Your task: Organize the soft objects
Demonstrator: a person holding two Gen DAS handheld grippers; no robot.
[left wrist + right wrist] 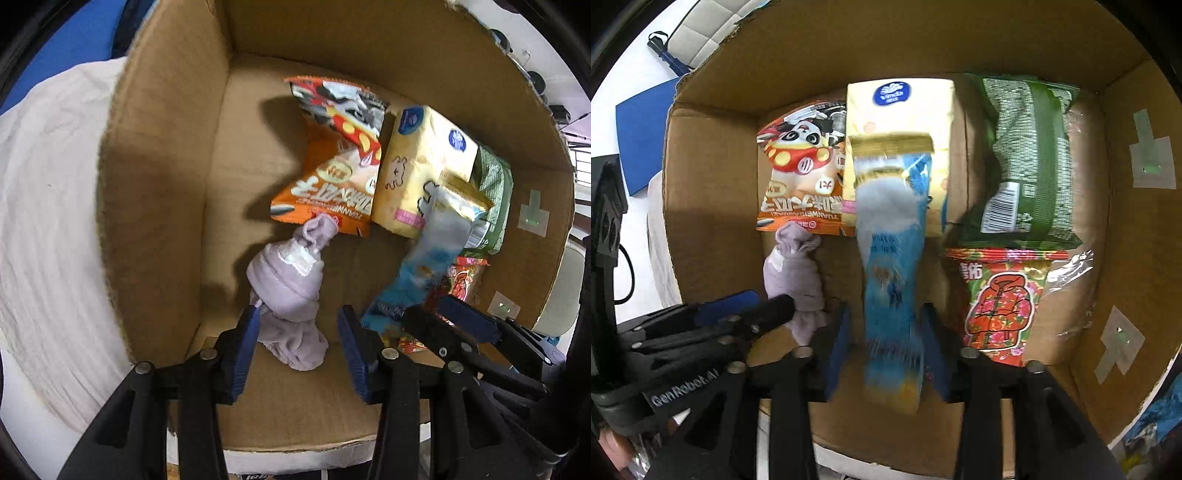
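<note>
Trouble looks likeliest inside the cardboard box (pixel 713 177): the left claw (pixel 301 332), jaws apart, brackets the lilac sock bundle (pixel 286 291) beside the panda snack bag (pixel 803 177), touching one pad, and could drag it along. The right claw (pixel 886 343) (pads apart) straddles a blue packet (pixel 892 280) that may topple.

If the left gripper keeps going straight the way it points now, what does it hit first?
Probably the lilac rolled cloth, which sits between the left gripper's open jaws. Past it is the cardboard box floor. Depth is hard to judge in this fisheye view.
</note>
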